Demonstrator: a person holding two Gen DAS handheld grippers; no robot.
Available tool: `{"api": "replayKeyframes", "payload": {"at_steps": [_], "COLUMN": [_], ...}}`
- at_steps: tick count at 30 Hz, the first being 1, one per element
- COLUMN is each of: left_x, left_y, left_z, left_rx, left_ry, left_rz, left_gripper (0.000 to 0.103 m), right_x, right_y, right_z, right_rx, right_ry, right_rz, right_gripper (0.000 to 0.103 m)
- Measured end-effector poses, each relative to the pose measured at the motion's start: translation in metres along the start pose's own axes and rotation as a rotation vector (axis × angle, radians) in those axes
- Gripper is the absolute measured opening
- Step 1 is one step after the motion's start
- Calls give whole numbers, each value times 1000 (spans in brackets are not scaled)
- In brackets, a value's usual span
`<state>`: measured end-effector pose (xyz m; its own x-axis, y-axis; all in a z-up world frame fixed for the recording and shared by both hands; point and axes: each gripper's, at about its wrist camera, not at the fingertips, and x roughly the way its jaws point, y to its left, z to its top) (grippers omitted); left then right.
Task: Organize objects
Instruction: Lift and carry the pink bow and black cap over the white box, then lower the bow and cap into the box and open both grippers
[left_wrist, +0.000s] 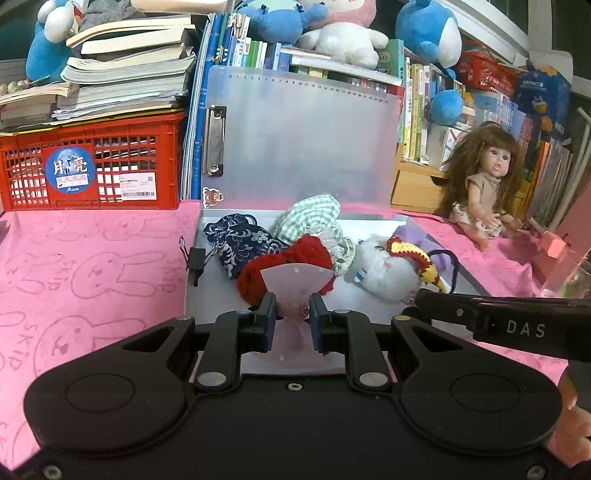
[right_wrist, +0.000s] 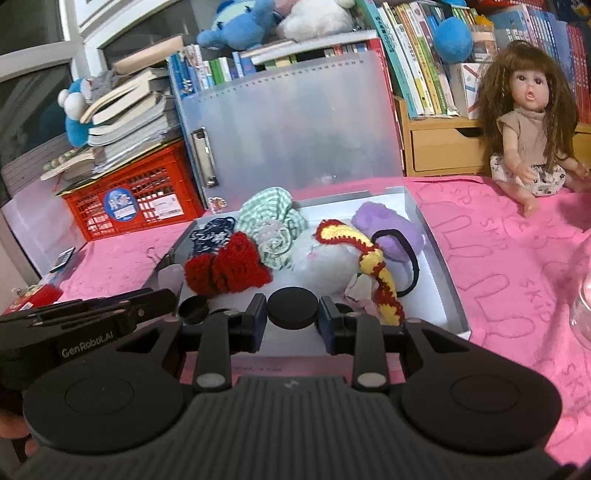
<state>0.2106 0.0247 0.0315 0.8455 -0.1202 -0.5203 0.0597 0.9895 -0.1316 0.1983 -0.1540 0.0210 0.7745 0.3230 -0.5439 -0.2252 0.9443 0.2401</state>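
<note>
A white open box (left_wrist: 391, 218) (right_wrist: 436, 254) with a translucent lid lies on the pink cloth. It holds a red crochet bow (left_wrist: 255, 273) (right_wrist: 229, 267), a green checked scrunchie (left_wrist: 314, 218) (right_wrist: 269, 221), a navy patterned pouch (left_wrist: 240, 240), a white fluffy toy (left_wrist: 384, 269), a red-yellow crochet band (right_wrist: 373, 262) and a purple fluffy piece (right_wrist: 388, 229). My left gripper (left_wrist: 292, 314) is shut on a pale pink card-backed hair accessory (left_wrist: 295, 275) over the box's near edge. My right gripper (right_wrist: 293, 314) is shut on a black round disc (right_wrist: 293, 308) at the box's front.
A red crate (left_wrist: 92, 162) with stacked books stands at back left. A doll (left_wrist: 484, 181) (right_wrist: 528, 122) sits at right before bookshelves. A black binder clip (left_wrist: 195, 258) hangs on the box's left wall. A clear glass item (right_wrist: 583, 295) is at far right.
</note>
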Motion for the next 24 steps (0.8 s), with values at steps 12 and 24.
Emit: {"api": "replayKeyframes", "payload": {"at_steps": [12, 24], "left_x": [29, 35], "left_y": [8, 6], "left_z": [-4, -8], "left_rx": [-28, -3], "left_ry": [40, 44], "left_rz": [16, 11], "left_gripper": [18, 18], "right_x": [25, 33], "right_y": [-9, -7], "right_z": [-3, -8], "right_rx": [47, 23], "right_ry": [43, 59], "right_rz": [3, -6], "right_gripper": [35, 35]}}
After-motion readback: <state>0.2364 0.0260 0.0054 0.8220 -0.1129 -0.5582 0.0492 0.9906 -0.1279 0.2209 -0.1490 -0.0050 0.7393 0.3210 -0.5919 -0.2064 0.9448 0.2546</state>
